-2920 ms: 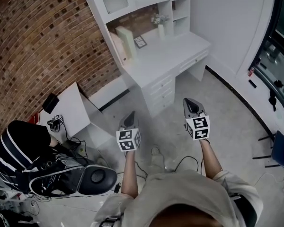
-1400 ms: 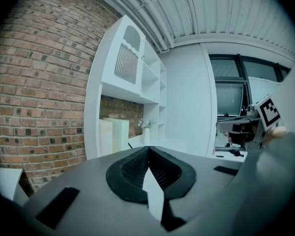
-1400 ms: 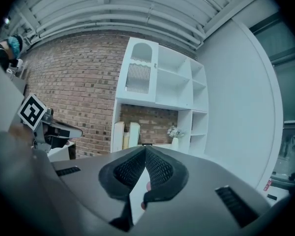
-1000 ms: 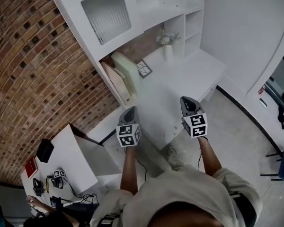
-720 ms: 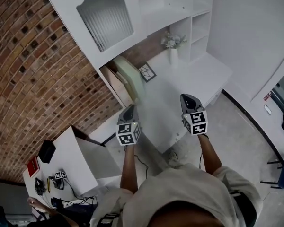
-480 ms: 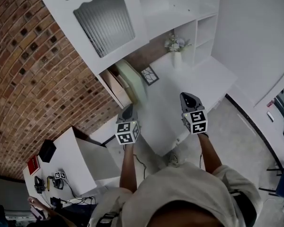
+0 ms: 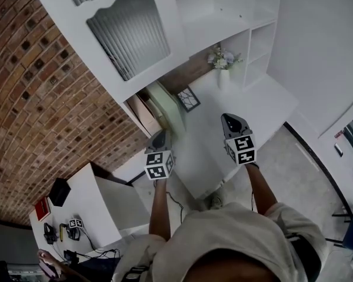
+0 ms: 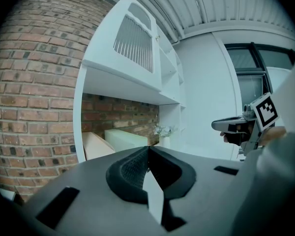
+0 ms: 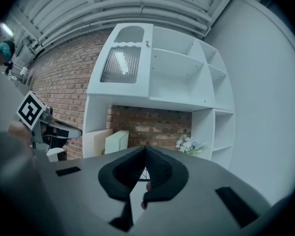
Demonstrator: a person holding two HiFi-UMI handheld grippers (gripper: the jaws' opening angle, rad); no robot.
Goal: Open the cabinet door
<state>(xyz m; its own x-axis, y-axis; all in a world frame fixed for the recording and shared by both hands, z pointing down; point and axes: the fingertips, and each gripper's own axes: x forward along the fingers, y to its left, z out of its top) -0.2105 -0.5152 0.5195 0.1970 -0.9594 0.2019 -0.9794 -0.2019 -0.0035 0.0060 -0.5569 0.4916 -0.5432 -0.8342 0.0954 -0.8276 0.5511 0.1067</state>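
Step in hand: approach, door not yet touched. Left claw (image 8: pixel 147 149) and right claw (image 9: pixel 144 151) are both pinched closed with nothing held, near the front of the white counter (image 7: pixel 265 107). The cabinet door (image 7: pixel 129 37), ribbed glass, is shut at the hutch's upper left, above both claws. Next move, as I judge it: raise one claw, part it, take the small knob (image 9: pixel 148 44). Open shelves (image 9: pixel 179 77) look bare. The niche under the door holds upright boards (image 7: pixel 143 111). A vase (image 7: pixel 223 78) holds flowers.
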